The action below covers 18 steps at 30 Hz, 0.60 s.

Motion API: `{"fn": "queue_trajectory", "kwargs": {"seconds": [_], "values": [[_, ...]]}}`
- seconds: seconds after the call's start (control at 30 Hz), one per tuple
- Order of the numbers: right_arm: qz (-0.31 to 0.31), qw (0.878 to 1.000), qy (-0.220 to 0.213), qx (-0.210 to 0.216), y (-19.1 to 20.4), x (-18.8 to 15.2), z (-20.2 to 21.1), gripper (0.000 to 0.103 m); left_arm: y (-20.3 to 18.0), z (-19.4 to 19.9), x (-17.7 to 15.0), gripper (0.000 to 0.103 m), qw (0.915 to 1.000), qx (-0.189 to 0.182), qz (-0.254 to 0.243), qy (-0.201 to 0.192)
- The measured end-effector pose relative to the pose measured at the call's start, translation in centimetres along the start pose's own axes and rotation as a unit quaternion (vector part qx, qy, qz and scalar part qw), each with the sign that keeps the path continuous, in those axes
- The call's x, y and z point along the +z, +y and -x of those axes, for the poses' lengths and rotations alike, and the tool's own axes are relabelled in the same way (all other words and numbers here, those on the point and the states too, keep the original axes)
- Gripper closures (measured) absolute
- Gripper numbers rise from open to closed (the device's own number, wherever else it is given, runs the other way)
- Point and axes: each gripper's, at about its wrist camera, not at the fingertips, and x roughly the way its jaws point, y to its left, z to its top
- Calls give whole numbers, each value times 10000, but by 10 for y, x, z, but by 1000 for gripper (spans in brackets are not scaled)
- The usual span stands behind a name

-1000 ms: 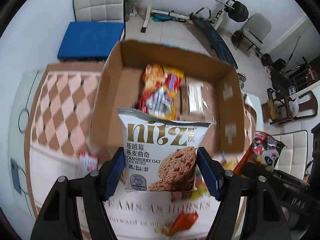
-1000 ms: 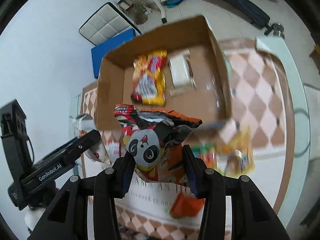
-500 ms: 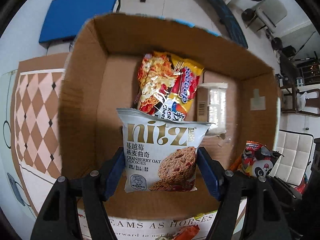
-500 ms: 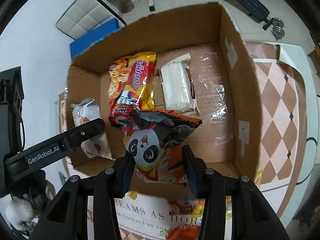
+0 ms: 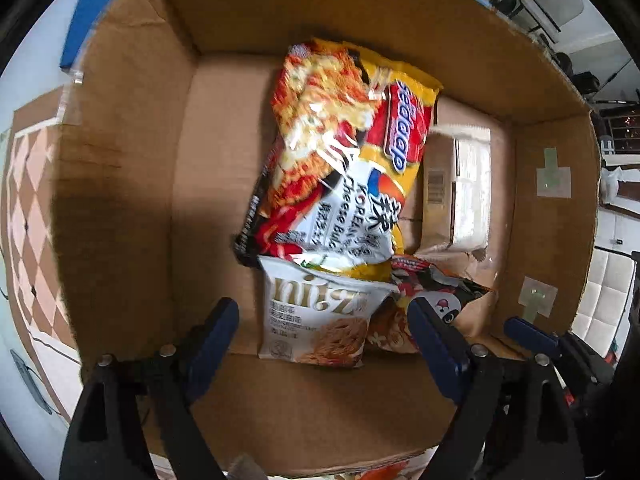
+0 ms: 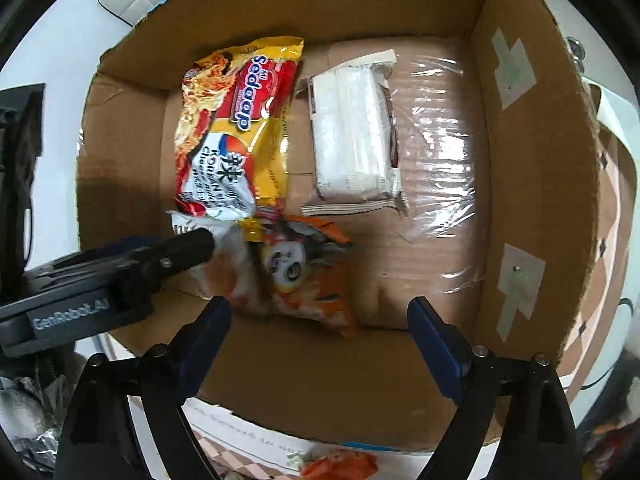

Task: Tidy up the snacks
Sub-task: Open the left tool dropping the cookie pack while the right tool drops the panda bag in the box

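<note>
The cardboard box (image 5: 120, 200) fills both views. On its floor lie a yellow Sedaap noodle pack (image 5: 344, 160), a white wrapped pack (image 5: 464, 188), the white nitz cookie bag (image 5: 316, 320) and the orange panda snack bag (image 5: 436, 304). My left gripper (image 5: 324, 320) is open above the cookie bag, which lies free between its fingers. In the right wrist view the noodle pack (image 6: 236, 128), white pack (image 6: 352, 140) and panda bag (image 6: 304, 276) show; my right gripper (image 6: 320, 320) is open just above the panda bag. The left gripper's finger (image 6: 120, 268) reaches in from the left.
The box (image 6: 532, 160) stands on a brown-and-cream checked cloth (image 5: 24, 200). An orange snack packet (image 6: 340, 466) lies on the table outside the box's near wall. A blue cushion (image 5: 88, 12) and chairs are beyond the box.
Both grippers moved down into the box and opened. The cookie bag and the panda bag dropped from the jaws onto the box floor beside the noodle pack.
</note>
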Motion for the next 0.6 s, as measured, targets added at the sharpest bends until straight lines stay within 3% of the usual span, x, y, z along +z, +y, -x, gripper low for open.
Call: {"fn": "queue_trajectory", "kwargs": {"seconds": [0.2,0.27,0.37,0.6], "values": [[23,9989,-303,-359,5,-4,13,9,3,26,-11,16,9991,78,-81,-412],[20,9980,-446,-453,8,-7,20,9,1,35,-14,7,9984,161,-122,-536],[31,9964,-710,-460,12,-15,35,7,-3,57,-26,5,9952,307,-224,-906],[128,9906,-1304,-384,23,-44,79,6,-10,97,-56,5,9891,214,-324,-1420]]}}
